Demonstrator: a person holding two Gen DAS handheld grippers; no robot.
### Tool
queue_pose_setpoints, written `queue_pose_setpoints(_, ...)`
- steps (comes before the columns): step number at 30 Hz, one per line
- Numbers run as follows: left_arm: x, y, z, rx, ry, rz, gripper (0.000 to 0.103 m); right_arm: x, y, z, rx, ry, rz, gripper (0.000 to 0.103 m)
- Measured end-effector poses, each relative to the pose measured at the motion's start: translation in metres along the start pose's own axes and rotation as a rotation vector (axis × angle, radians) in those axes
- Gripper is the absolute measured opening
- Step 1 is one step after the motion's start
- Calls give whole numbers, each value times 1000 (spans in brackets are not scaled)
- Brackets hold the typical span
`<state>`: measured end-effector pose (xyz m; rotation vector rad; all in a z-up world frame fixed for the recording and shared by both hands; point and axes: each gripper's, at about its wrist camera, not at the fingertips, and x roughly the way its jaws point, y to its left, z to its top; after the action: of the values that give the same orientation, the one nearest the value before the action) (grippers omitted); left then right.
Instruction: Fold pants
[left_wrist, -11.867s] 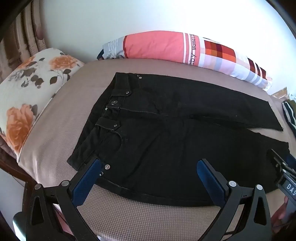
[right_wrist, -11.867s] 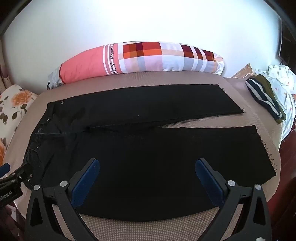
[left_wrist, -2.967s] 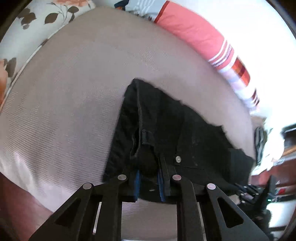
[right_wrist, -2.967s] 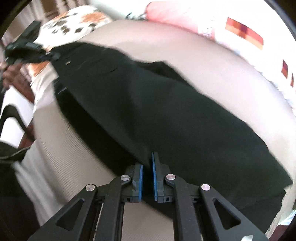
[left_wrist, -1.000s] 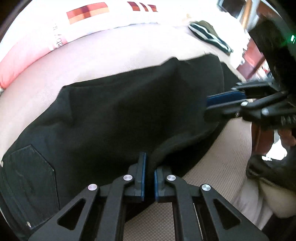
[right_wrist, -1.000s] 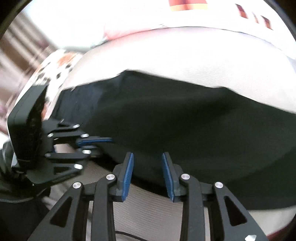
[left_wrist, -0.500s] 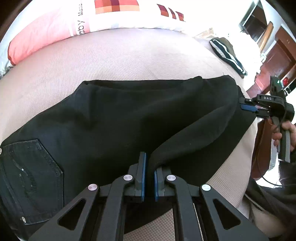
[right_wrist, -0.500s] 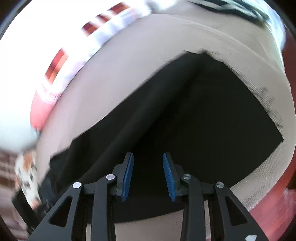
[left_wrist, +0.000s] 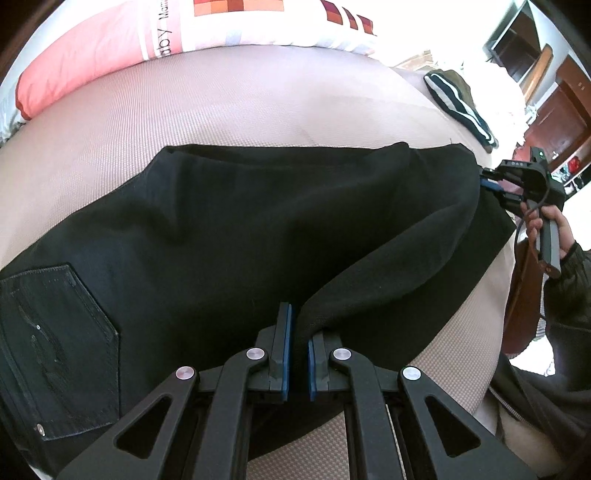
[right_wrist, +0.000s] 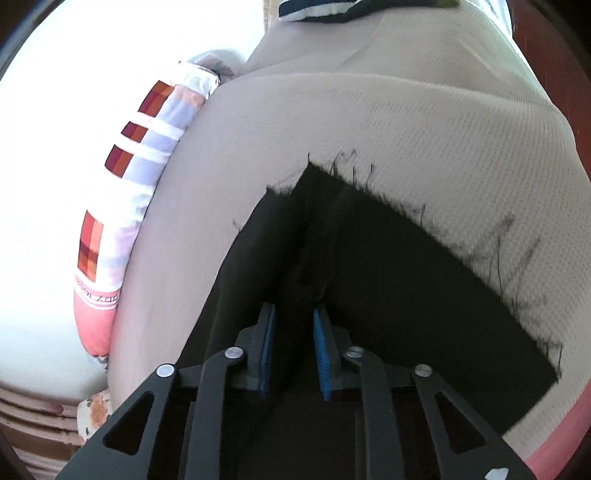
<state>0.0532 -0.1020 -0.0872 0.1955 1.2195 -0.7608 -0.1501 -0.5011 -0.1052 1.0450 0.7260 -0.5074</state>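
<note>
Black pants (left_wrist: 229, 236) lie on the beige bed, folded lengthwise with a back pocket (left_wrist: 55, 325) at the lower left. My left gripper (left_wrist: 298, 343) is shut on a raised fold of the near pant edge. My right gripper (right_wrist: 293, 325) has its blue pads (right_wrist: 320, 343) a little apart around a ridge of black fabric near the frayed leg hem (right_wrist: 491, 254); the pads do not press it. The right gripper also shows in the left wrist view (left_wrist: 495, 186) at the leg end, held by a hand.
A pink and checked pillow (left_wrist: 155, 40) lies along the far side of the bed (left_wrist: 258, 99). A dark striped garment (left_wrist: 458, 103) sits at the far right corner. A floral cushion (right_wrist: 94, 410) lies at the bed's left end. Wooden furniture (left_wrist: 565, 99) stands beyond the right edge.
My right gripper has swung away from the left gripper to the leg hem end. My left gripper keeps its hold on the fold, which now stretches toward the right.
</note>
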Motion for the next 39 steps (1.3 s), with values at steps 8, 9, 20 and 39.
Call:
queue_pose_setpoints(8,1,-10,-3,45,19,2,7,-38,15,-2,-137,-102,-97,3)
queue_pose_setpoints(9,0,-13,-4,65,18,4,7,-46,16,-4,-156,-118,-127,3)
queue_pose_setpoints(20,16,-44,-22,271,82,4,9,-68,-43,-45,-167,-132,-359,2)
queue_pose_setpoints(39,20,-48,-23,310,63,-9,9,-75,-50,-41,-166,-164,-438,1)
